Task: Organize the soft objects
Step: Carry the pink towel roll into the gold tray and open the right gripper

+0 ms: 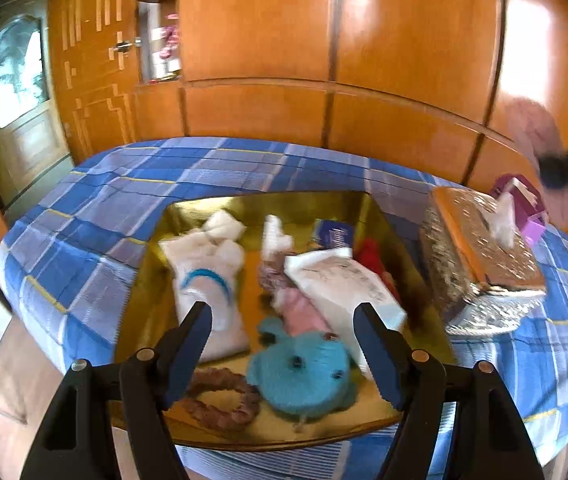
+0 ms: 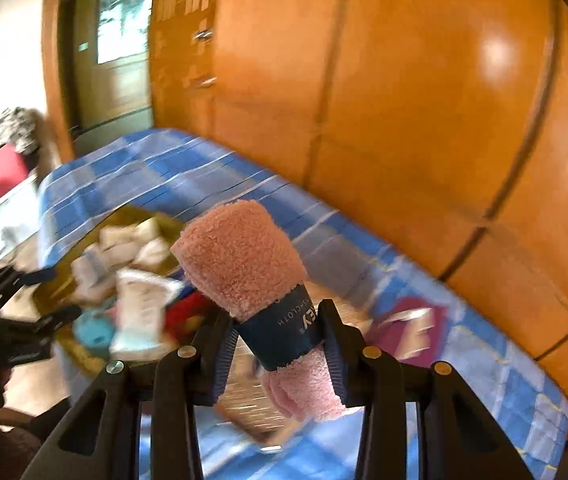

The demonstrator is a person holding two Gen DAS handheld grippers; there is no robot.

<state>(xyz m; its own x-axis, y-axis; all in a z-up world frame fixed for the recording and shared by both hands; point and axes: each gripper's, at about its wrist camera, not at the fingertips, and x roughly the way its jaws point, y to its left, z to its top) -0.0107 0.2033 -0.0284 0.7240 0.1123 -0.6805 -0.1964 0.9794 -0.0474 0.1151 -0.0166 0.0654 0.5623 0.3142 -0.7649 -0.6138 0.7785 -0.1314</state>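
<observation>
Pink rolled washcloth (image 2: 243, 256) with a navy paper band, clamped at the band in the right gripper (image 2: 279, 344), held above the blue-checked bed (image 2: 203, 168). Left gripper (image 1: 284, 344) spread apart and holding nothing, over the gold tray (image 1: 364, 208) near the bed's front edge, above a teal knitted toy (image 1: 304, 376), a white pouch (image 1: 203, 280) and a braided ring (image 1: 219, 400). Tissue box (image 1: 484, 256) beside the tray's right edge.

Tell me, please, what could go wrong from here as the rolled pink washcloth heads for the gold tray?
1. The right tool pinches the washcloth only at its paper band; the long fluffy end could sag or slide out.
2. The tray is crowded with the blue plush, a white pouch and packets, so the roll may land on top and tumble off.
3. The open left tool hovers over the tray and could get bumped.
</observation>
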